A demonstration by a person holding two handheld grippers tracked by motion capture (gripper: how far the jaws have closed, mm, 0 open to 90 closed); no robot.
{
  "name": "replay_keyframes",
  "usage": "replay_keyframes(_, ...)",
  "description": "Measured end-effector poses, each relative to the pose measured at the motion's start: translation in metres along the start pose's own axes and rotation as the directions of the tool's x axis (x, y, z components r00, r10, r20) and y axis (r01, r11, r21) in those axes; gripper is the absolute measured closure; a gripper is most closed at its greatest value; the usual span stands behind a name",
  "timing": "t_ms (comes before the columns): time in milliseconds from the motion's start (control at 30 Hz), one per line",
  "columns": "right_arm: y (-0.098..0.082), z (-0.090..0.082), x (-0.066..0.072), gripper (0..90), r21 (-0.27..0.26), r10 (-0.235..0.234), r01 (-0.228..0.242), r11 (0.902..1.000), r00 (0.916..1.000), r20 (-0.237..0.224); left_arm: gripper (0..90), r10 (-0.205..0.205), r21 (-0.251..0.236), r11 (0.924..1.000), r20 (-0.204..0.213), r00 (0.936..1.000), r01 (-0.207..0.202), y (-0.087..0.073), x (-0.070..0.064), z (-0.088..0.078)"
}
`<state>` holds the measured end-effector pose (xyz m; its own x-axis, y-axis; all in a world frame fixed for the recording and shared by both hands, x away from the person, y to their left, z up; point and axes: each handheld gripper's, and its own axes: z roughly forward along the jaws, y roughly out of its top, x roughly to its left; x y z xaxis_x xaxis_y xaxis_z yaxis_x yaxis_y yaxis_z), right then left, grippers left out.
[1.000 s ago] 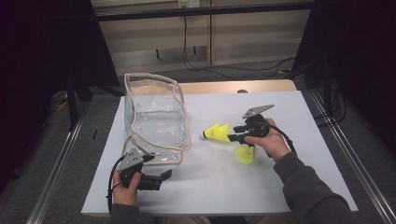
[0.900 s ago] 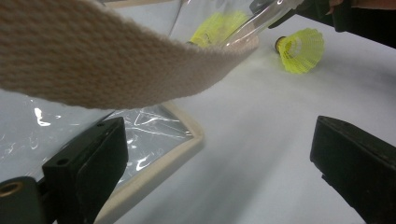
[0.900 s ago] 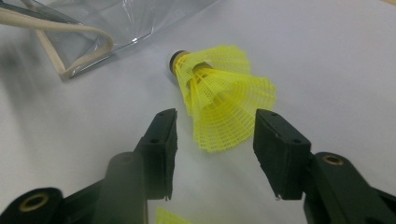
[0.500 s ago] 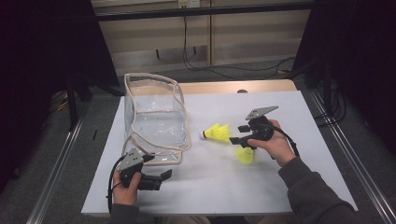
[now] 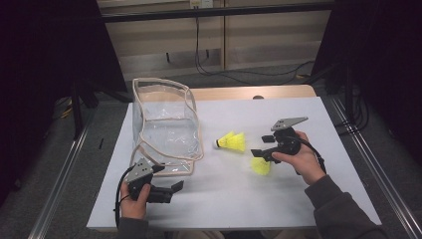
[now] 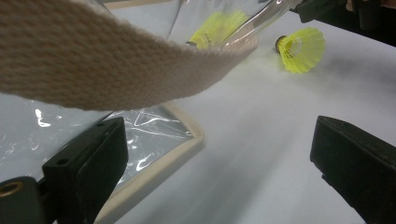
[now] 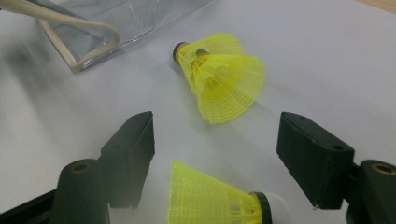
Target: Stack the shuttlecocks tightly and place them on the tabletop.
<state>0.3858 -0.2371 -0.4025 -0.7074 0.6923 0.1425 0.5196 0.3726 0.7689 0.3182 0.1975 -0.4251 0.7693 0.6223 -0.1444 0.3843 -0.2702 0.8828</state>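
while both shuttlecocks [image 5: 232, 142] lie loose, left claw [image 5: 171, 190] and right claw [image 5: 262, 146] gape wide.

Two neon-yellow plastic shuttlecocks are on the white table, both on their sides. One shuttlecock [image 5: 232, 142] [image 7: 219, 79] [image 6: 216, 28] lies a little ahead of the right gripper [image 5: 259, 146] [image 7: 215, 154], beyond its spread jaws, with the dark-ringed cork pointing toward the clear bag [image 5: 164, 124] [image 7: 88, 28]. The second shuttlecock [image 5: 261, 166] [image 7: 219, 198] [image 6: 299, 49] sits right beside that gripper, low between the jaws (touching them? can't tell). The bag has beige trim, stands upright and empty, just ahead of the left gripper [image 5: 171, 191] [image 6: 219, 172].
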Motion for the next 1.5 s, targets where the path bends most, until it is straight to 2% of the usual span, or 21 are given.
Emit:
replay_keyframes(133, -0.003, -0.004, 0.000, 25.2, 0.011, -0.001, 0.000, 0.9999, 0.9998, 0.019, 4.1, -0.001, -0.001, 1.0000, 0.000, 1.0000, 0.001, 0.000, 0.000, 0.000)
replay_keyframes(233, -0.005, -0.005, 0.002, 24.9, -0.001, 0.000, 0.000, 1.0000, 0.9999, 0.012, 4.1, -0.002, -0.004, 1.0000, 0.001, 1.0000, 0.002, 0.000, 0.000, 0.000)
replay_keyframes(333, -0.006, -0.006, 0.005, 24.1, -0.003, -0.020, 0.020, 0.9998, 0.9996, 0.020, 4.1, -0.003, -0.003, 1.0000, 0.001, 1.0000, 0.003, 0.000, 0.000, 0.000)
replay_keyframes(467, -0.007, -0.009, 0.007, 23.8, -0.026, -0.004, 0.004, 0.9997, 0.9999, 0.016, 4.2, -0.003, -0.004, 1.0000, 0.001, 1.0000, 0.003, 0.000, 0.000, 0.000)
replay_keyframes(900, -0.013, -0.021, 0.011, 19.3, -0.071, 0.004, -0.002, 0.9975, 0.9998, 0.018, 4.1, -0.002, -0.006, 1.0000, 0.000, 1.0000, 0.002, 0.000, -0.001, 0.000)
replay_keyframes(1100, -0.017, -0.024, 0.011, 17.5, -0.063, 0.009, -0.007, 0.9980, 0.9998, 0.017, 4.2, -0.001, -0.006, 1.0000, 0.001, 1.0000, 0.001, 0.001, -0.001, -0.001)
replay_keyframes(1500, -0.020, -0.029, 0.012, 12.1, -0.070, 0.011, -0.007, 0.9975, 0.9985, 0.053, 4.2, 0.001, -0.009, 1.0000, 0.000, 1.0000, -0.001, 0.001, -0.002, -0.001)
